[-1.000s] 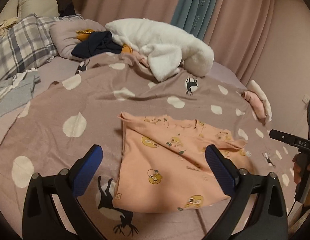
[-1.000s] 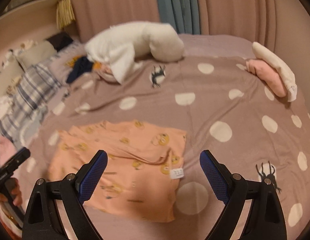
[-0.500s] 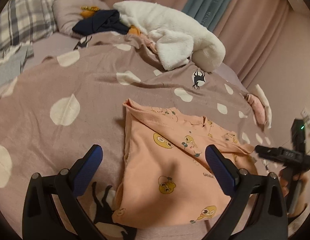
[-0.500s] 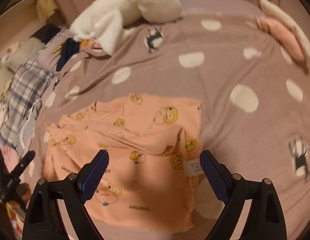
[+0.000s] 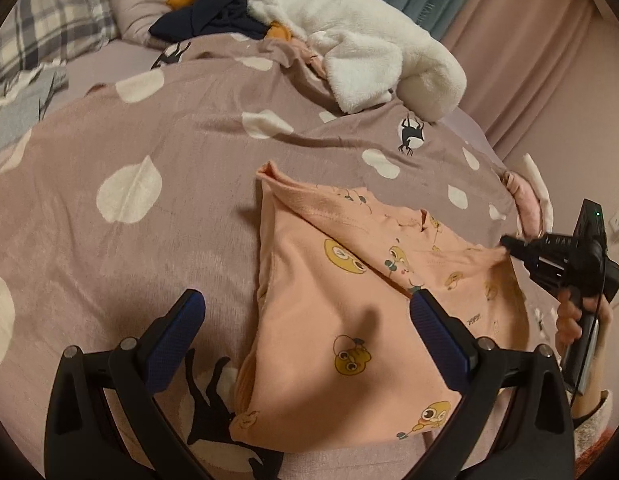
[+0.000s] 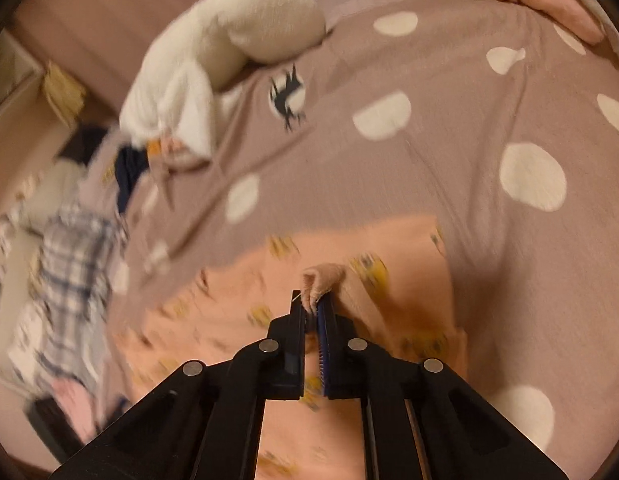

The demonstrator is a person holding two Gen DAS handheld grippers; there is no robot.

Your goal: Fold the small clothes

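— What is your right gripper (image 6: pixel 314 307) doing?

— I am holding it clenched on a raised fold of the peach shirt (image 5: pixel 349 304). A small bunch of the cloth is sticking up between the two fingers, close in front of my right camera.

— And your left gripper (image 5: pixel 305 312)?

— I am keeping it wide apart and holding nothing. It is hovering above the near left part of the shirt; one blue pad is over the shirt, the other over the bedspread.

— Where is the shirt lying?

— It is lying on the brown spotted bedspread (image 5: pixel 129 160), with the far edge folded over. At its right corner my right hand (image 5: pixel 577 316) is holding the gripper.

— What is lying farther?

— A white fluffy garment (image 5: pixel 361 40) is lying behind the shirt, with a dark blue cloth (image 5: pixel 213 20) beside it and a plaid pillow (image 5: pixel 49 24) at the far left.
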